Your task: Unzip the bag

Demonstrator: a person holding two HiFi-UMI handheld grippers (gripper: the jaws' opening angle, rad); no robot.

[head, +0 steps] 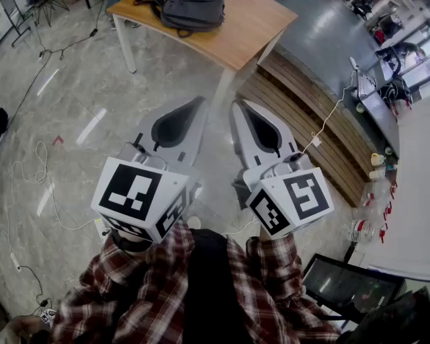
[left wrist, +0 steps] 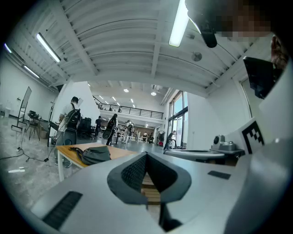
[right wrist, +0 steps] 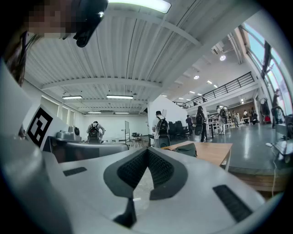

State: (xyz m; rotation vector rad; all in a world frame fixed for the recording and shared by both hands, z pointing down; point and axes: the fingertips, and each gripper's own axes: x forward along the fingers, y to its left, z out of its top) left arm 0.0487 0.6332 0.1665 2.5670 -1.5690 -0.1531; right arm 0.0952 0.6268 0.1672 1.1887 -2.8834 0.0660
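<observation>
A dark grey bag lies on a wooden table at the top of the head view, well ahead of both grippers. My left gripper and right gripper are held side by side above the floor, both shut with nothing between the jaws. In the left gripper view the shut gripper points toward the hall, with the bag on the table off to its left. In the right gripper view the shut gripper has the bag and table to its right.
A slatted wooden platform runs along the right of the table. Cables trail over the stone floor at left. A dark monitor and bottles sit at lower right. People with backpacks stand far off.
</observation>
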